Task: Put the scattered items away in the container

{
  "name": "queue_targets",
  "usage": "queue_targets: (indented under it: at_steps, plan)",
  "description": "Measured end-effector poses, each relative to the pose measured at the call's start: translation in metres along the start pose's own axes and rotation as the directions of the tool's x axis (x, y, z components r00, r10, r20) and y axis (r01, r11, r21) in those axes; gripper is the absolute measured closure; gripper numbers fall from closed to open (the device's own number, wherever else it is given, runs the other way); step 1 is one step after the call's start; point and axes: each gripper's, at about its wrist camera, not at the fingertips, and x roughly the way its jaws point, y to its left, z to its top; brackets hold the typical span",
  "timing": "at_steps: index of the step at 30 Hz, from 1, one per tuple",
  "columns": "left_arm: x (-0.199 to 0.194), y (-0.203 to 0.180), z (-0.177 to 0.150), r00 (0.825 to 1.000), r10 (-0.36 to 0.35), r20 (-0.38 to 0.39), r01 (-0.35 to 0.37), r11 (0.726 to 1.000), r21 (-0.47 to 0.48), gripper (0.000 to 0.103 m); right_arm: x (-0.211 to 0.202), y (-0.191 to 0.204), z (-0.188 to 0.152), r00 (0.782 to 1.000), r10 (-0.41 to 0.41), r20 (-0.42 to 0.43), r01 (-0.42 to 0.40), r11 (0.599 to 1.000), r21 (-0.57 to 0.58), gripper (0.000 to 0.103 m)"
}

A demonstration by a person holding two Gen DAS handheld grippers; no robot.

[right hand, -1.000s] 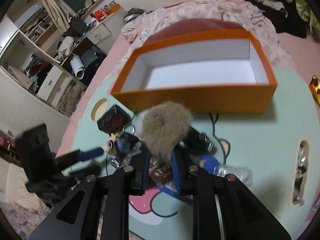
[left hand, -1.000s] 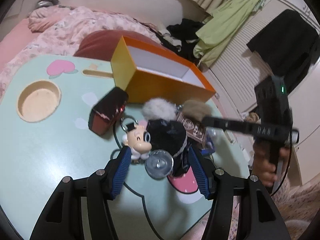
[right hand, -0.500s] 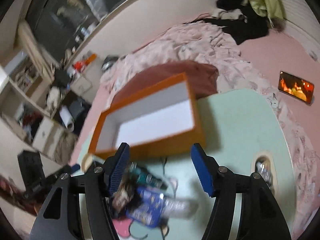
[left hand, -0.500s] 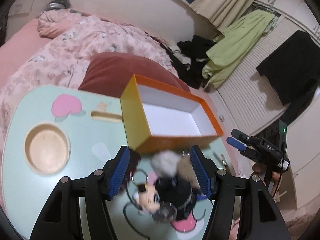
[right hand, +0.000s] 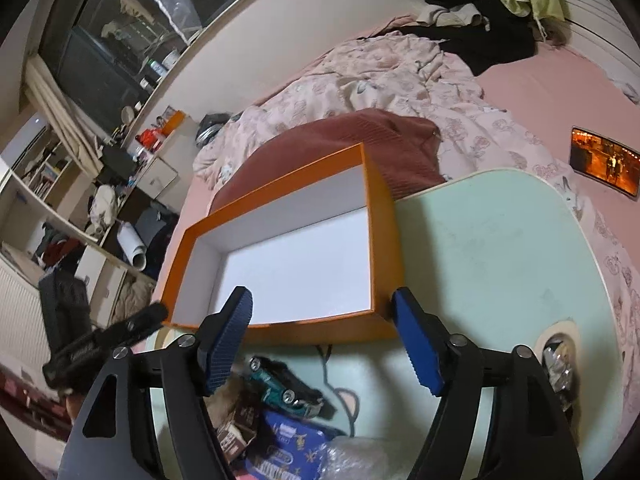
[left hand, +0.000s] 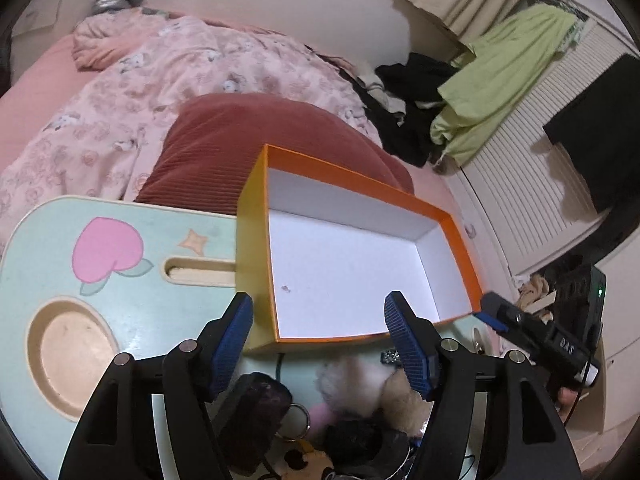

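An orange box (left hand: 460, 232) with a white, empty inside stands at the far edge of the mint table (left hand: 40, 240); it also shows in the right wrist view (right hand: 384, 208). My left gripper (left hand: 319, 344) is open and empty, raised over the box's near wall. Below it lie fluffy white and tan pompoms (left hand: 360, 388), a dark pouch (left hand: 256, 412) and a black plush keychain (left hand: 356, 440). My right gripper (right hand: 322, 340) is open and empty above the box's near wall. Under it lie a green toy car (right hand: 288, 388), a blue packet (right hand: 288, 448) and a brown packet (right hand: 236, 428).
The table has a round recess (left hand: 72, 352) and a slot (left hand: 200, 272) at the left. A second recess holding wrappers (right hand: 560, 364) is at the right. A red cushion (left hand: 240, 140) and pink bedding (left hand: 160, 64) lie behind the box. A lit phone (right hand: 604, 162) lies on the bed.
Both grippers rose from the pile to above the box's near wall. The right gripper, which had the tan pompom between its fingers, opened wide and is empty.
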Motion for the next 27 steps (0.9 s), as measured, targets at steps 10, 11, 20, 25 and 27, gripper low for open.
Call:
queue_targets:
  at_steps: [10, 11, 20, 25, 27]
  plan:
    - [-0.043, -0.003, -0.017, 0.993, -0.023, 0.112, 0.023, 1.0, 0.003, 0.036, -0.008, 0.013, -0.011, 1.0, 0.007, 0.021, -0.006, 0.999, -0.032, 0.029]
    - [-0.05, -0.007, -0.022, 0.993, -0.018, 0.12, 0.016, 1.0, 0.018, 0.035, -0.014, 0.018, -0.015, 0.999, 0.001, 0.033, 0.001, 0.998, -0.055, 0.029]
    - [-0.083, -0.03, -0.114, 0.989, 0.115, 0.089, -0.129, 0.977, 0.171, 0.032, -0.036, 0.065, -0.106, 0.98, -0.181, 0.083, 0.199, 0.923, -0.328, 0.029]
    - [-0.073, -0.031, -0.159, 0.986, 0.165, 0.033, -0.168, 0.964, 0.205, 0.032, -0.033, 0.066, -0.141, 0.967, -0.246, 0.069, 0.254, 0.898, -0.359, 0.029]
    - [-0.065, -0.035, -0.169, 0.98, 0.197, 0.027, -0.198, 0.949, 0.245, 0.032, -0.028, 0.062, -0.145, 0.964, -0.263, 0.047, 0.264, 0.905, -0.335, 0.029]
